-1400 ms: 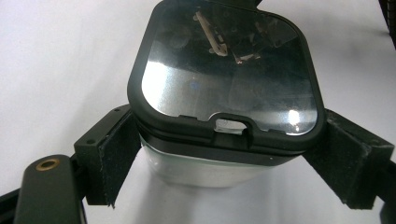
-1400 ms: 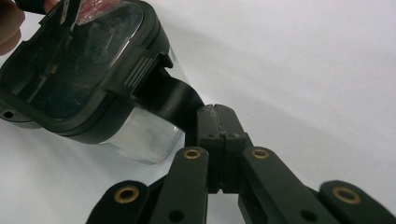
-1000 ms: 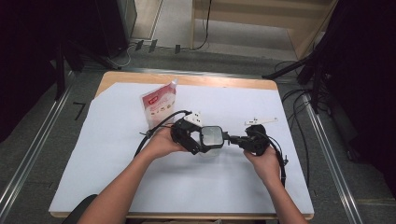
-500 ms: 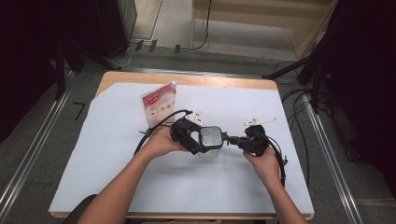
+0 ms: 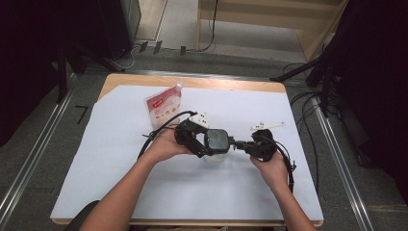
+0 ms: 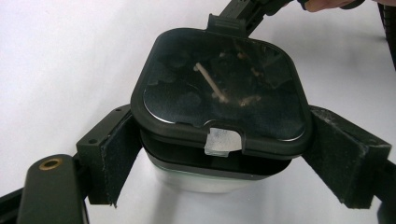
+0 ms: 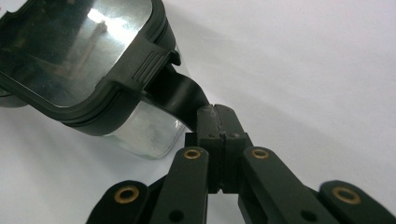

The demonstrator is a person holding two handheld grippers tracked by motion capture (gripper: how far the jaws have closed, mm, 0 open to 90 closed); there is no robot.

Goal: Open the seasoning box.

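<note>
A clear container with a black lid [image 5: 215, 143] sits on the white-covered tabletop [image 5: 120, 159], roughly in the middle and a little toward the near edge. The left tool [image 5: 204, 144] has its jaws spread around the container's body, felt pads [image 6: 119, 154] against its two sides just under the lid rim, so it is gripping the box. The right tool [image 5: 236, 143] comes in from the right with its jaws closed together, pinched on the lid's black side latch [image 7: 180, 95], which sticks out from the lid edge. Through the glossy lid some pale bits show inside, too blurred to identify. A red-and-white pouch [image 5: 162, 108] stands farther back on the left, well apart from both tools.
</note>
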